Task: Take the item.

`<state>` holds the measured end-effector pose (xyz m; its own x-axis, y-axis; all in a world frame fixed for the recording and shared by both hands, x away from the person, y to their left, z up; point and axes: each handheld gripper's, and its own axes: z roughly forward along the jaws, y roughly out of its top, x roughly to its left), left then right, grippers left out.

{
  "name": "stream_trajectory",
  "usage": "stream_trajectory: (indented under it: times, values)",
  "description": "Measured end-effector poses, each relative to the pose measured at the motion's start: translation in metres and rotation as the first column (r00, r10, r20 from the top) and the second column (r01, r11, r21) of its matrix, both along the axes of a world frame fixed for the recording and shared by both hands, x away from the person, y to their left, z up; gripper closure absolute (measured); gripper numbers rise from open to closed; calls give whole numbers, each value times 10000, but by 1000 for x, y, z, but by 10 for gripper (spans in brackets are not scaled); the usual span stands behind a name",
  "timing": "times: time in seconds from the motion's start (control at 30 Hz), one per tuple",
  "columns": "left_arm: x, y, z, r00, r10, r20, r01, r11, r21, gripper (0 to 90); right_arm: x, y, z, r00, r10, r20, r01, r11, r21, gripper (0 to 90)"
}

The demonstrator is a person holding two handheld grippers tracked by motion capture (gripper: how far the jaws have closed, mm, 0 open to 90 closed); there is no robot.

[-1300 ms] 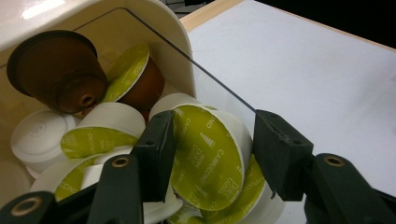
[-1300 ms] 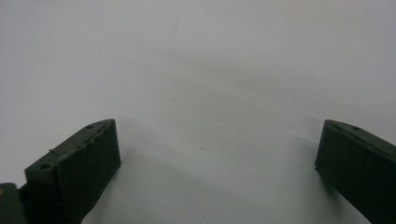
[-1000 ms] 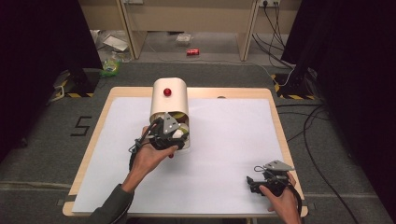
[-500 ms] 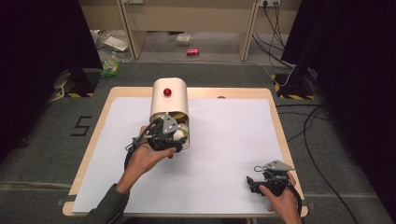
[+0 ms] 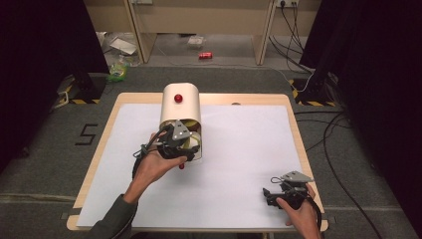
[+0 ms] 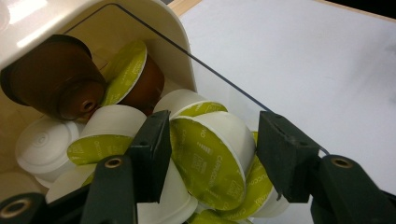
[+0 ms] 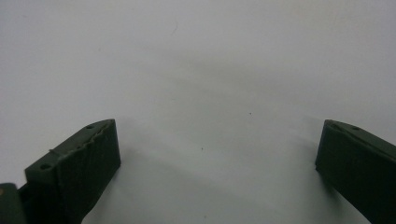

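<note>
Inside the bin's [image 6: 140, 28] open edge, left gripper [image 6: 212, 158] narrowing, jaws astride one white capsule [image 6: 210, 154].

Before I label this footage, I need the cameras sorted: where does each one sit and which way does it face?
High view: above the person's side, looking forward and down on the table; both forearms, the left gripper and right gripper show.
Left gripper view: rides that gripper, looking between its jaws into the cream container at a white capsule.
Right gripper view: rides the right gripper, facing bare white table.
Shared: high and left gripper views both show the container.
</note>
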<state>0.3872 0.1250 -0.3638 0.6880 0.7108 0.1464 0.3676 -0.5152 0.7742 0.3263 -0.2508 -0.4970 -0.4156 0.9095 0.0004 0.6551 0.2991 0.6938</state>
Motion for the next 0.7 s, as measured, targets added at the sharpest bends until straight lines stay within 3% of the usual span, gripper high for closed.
stream_trajectory:
  times: [0.23, 0.37, 0.53, 0.7]
  values:
    - [2, 3, -2, 9995, -306, 35, 307, 9994, -177, 438, 0, 0, 0, 10000, -2, -1, 2, 10000, -4, 4]
    - [2, -1, -5, 9993, -266, 253, 266, 9996, -8, 427, 0, 0, 0, 10000, -2, 0, 2, 10000, -3, 4]
    - [2, 2, -5, 9990, -329, 288, 333, 9993, -142, 446, 0, 0, 0, 10000, 2, 4, -2, 10000, 0, 4]
    - [-3, 2, -3, 9981, -480, 382, 487, 9986, -182, 525, 0, 0, 0, 10000, -2, 6, 2, 10000, 9, 4]
